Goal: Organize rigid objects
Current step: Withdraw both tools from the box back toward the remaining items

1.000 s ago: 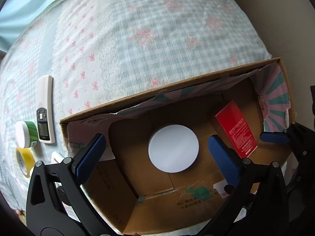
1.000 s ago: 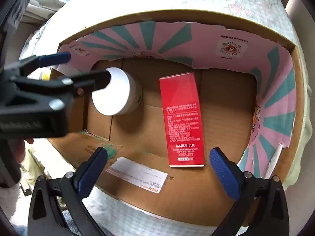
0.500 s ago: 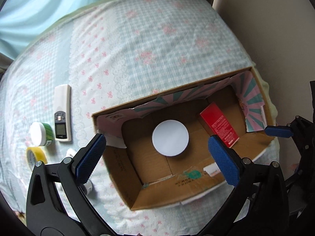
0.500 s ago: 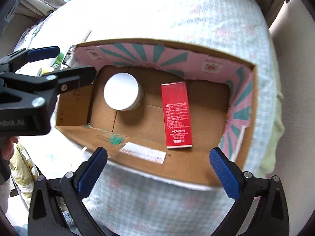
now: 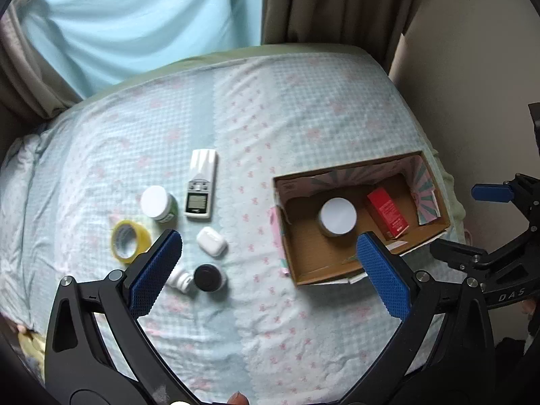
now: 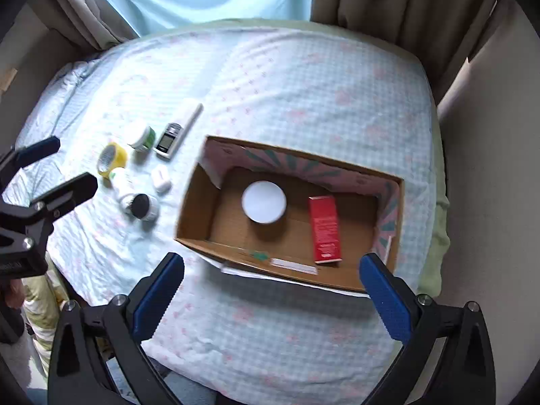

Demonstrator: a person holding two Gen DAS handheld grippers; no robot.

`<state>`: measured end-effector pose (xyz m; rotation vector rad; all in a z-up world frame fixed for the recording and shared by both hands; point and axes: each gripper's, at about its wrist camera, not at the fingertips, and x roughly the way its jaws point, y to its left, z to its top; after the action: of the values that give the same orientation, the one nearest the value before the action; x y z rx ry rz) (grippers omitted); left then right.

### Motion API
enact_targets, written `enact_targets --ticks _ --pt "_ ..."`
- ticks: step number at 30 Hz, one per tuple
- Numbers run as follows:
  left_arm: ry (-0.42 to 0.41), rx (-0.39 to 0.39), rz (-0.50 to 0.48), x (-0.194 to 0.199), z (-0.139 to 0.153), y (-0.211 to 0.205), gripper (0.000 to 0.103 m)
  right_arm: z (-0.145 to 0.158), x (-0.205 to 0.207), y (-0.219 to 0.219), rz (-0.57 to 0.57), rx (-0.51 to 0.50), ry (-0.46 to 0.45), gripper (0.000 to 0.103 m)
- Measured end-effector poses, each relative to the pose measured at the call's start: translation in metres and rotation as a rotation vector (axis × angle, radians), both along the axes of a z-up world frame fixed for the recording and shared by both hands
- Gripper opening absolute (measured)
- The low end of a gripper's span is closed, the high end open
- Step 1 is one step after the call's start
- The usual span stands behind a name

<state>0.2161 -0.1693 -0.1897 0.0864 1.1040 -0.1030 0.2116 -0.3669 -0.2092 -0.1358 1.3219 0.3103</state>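
The left tool (image 5: 266, 263) hangs wide and empty above the checked, pink-flowered bedspread (image 5: 303, 128); the right tool (image 6: 271, 287) too is spread wide, gripping nothing. Just beyond the right tool sits the open brown cardboard box (image 6: 197, 217), holding a round white-lidded jar (image 6: 264, 201) and a red rectangular carton (image 6: 324, 229) — apart from each other. Left of the box lie a white remote control (image 5: 200, 189), a green white-capped jar (image 5: 158, 203), a yellow tape roll (image 5: 129, 240), a white earbud case (image 5: 211, 241) and a black-lidded jar (image 5: 207, 277).
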Motion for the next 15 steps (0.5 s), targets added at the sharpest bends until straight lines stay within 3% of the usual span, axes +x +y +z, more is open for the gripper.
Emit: enact_targets --ticks 8,15 --pt "-0.053 -0.007 0.136 -0.033 0.03 0.107 0.103 0.037 -0.017 0.072 0.016 0.051 -0.077 0.103" --pt "-0.027 -0.014 0.212 -0.039 0.014 0.211 0.103 0.04 -0.024 0.15 -0.001 0.063 -0.092 0.103"
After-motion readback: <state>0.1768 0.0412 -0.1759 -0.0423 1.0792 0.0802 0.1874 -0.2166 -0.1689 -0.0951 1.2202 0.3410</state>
